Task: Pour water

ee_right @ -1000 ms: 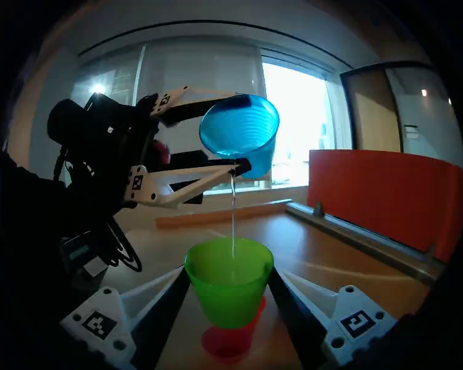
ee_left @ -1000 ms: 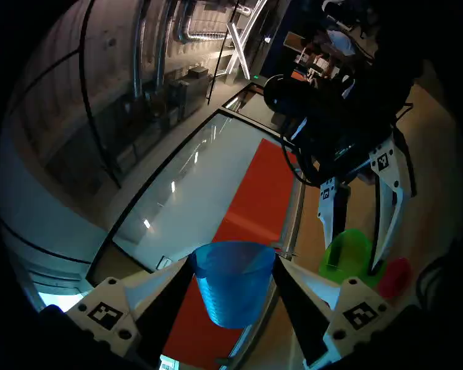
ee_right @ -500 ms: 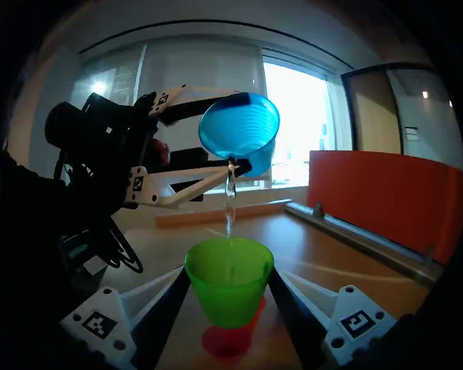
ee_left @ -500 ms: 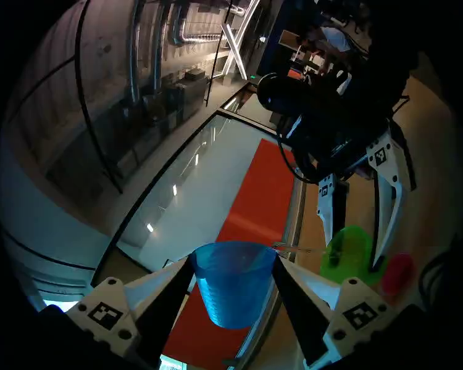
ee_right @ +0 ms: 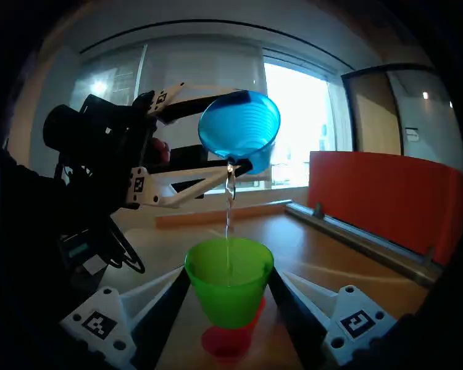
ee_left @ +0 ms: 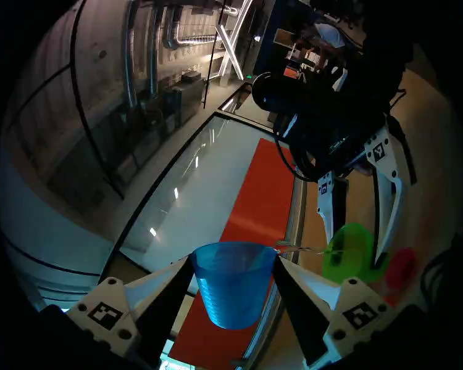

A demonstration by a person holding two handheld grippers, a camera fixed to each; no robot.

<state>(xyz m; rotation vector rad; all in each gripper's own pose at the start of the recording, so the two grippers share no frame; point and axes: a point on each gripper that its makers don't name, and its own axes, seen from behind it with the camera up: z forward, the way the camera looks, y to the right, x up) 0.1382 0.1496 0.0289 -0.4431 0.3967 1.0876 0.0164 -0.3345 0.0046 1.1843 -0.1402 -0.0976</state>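
1. The left claw (ee_left: 231, 265) is clamped on a blue cup (ee_left: 233, 293), low centre of the left gripper view.
2. The right claw (ee_right: 228, 272) is clamped on a green cup (ee_right: 229, 299), low centre of the right gripper view.
3. In that view the blue cup tilts at upper centre, and a thin water stream (ee_right: 228, 206) falls from it into the green cup.
4. A red cup (ee_right: 226, 342) shows just beneath the green cup, over the wooden counter (ee_right: 330, 246).

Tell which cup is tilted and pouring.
The blue cup, tilted in the left hand-held gripper, water streaming from its rim; the green cup below stands upright.
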